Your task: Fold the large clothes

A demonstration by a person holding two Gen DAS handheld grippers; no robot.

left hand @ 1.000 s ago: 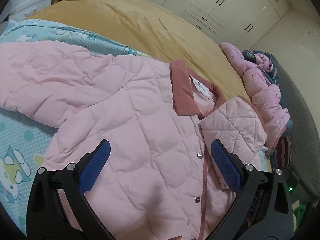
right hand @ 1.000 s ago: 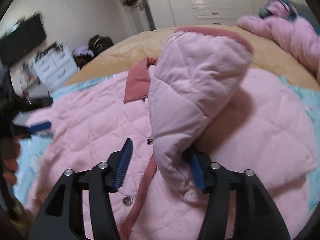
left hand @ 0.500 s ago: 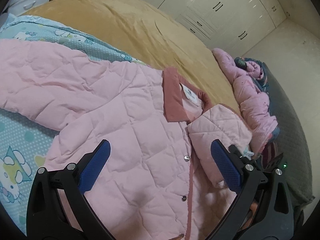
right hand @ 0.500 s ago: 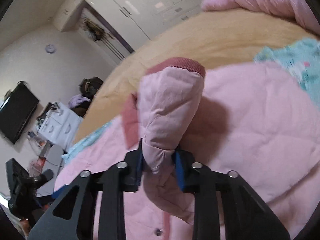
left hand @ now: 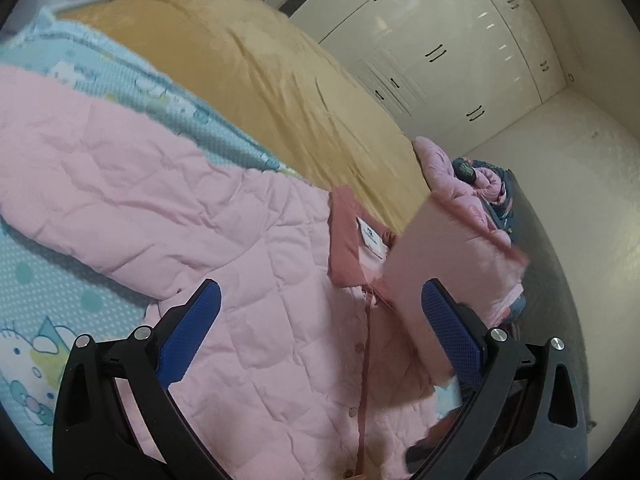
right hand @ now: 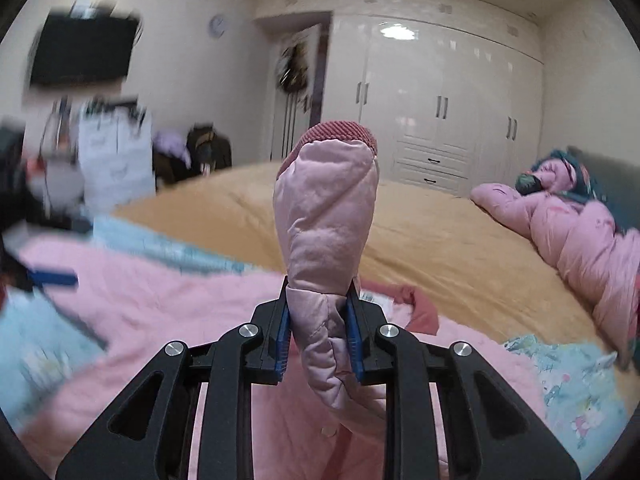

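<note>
With its blue pads clamped on the bunched end of a sleeve (right hand: 326,240), the right gripper (right hand: 318,336) holds the quilted fabric upright, the ribbed rose cuff (right hand: 340,130) standing well above the fingertips; its jaws have just been closing, and the sleeve is firmly between them. Below and behind those fingers the pink quilted jacket (left hand: 240,264) lies spread, front up, on a cartoon-print sheet (left hand: 36,304). The left gripper (left hand: 320,332) hangs over the jacket's snap placket with jaws wide apart and nothing held; the body of the jacket lies between and under its fingers, and the other sleeve runs off past the left-hand finger. Just beyond the right-hand finger the raised sleeve shows as a pink blur, and a little farther on is the rose collar (left hand: 346,236) with its white label. Farther out are a mustard bedspread (left hand: 256,80), a second pink coat (right hand: 560,224) heaped near the headboard, and white wardrobes (right hand: 436,96).

The step in hand appears to be the first fold: bringing a sleeve in across the chest. Next, the held sleeve likely needs carrying over the placket and laying flat, cuff toward the far side, before the pads let go; the free gripper could pin the jacket body to keep it from dragging.
</note>
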